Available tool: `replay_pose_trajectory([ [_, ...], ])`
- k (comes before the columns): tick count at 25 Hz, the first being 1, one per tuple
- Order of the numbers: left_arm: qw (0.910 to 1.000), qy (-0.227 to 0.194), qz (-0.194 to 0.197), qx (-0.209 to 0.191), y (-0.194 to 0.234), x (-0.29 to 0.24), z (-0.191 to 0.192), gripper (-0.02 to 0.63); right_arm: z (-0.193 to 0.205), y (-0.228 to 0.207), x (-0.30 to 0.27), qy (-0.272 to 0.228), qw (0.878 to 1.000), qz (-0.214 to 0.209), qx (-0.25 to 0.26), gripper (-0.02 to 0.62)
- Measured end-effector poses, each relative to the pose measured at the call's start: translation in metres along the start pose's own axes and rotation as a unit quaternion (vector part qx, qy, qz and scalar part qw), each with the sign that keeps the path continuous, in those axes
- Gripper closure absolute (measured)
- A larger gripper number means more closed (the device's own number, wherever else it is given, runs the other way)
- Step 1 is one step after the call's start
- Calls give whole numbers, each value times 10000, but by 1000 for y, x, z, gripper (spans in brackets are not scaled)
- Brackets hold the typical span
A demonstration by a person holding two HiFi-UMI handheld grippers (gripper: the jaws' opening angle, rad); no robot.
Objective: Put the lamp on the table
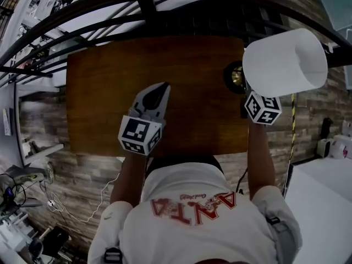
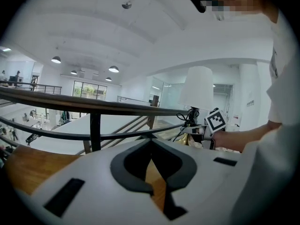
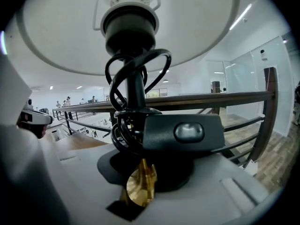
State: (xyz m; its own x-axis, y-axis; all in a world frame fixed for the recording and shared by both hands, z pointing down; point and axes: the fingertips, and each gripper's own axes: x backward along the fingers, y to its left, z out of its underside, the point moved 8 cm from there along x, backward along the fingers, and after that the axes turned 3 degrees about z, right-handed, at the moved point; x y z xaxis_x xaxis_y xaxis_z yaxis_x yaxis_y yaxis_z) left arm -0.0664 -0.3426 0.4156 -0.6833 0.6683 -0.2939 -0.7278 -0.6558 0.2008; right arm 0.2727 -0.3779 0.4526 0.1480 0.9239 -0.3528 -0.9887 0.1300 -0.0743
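Note:
The lamp has a white drum shade [image 1: 283, 59] and a brass base [image 1: 237, 77] that shows over the right edge of the brown wooden table [image 1: 110, 92]; I cannot tell whether it touches the top. My right gripper [image 1: 247, 96] is shut on the lamp, its jaws clamped on the brass stem [image 3: 139, 187] under the coiled black cord [image 3: 136, 102] and switch [image 3: 183, 132]. The shade [image 3: 61, 36] fills the top of the right gripper view. My left gripper [image 1: 161, 87] hovers over the table's middle, shut and holding nothing [image 2: 150, 142]. The lamp [image 2: 197, 88] stands to its right.
A dark metal railing [image 1: 165, 7] curves along the table's far side, with an open drop beyond it [image 2: 96, 109]. Wood-plank floor [image 1: 44, 122] lies left and right of the table. Cables [image 1: 52, 202] trail on the floor at lower left.

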Motion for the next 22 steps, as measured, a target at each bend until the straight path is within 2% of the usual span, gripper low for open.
replay_pose_trajectory([
  [12,9994,234,-146,211,3,-43,15,597,13,-33,-86,57,9998,-208,-14,511],
  [17,9988,305,-232,290,18,-45,20,597,15,-32,-112,97,9996,-255,-24,512],
  [22,9981,374,-243,429,35,-70,35,597,36,-46,-158,277,9993,-249,18,512],
])
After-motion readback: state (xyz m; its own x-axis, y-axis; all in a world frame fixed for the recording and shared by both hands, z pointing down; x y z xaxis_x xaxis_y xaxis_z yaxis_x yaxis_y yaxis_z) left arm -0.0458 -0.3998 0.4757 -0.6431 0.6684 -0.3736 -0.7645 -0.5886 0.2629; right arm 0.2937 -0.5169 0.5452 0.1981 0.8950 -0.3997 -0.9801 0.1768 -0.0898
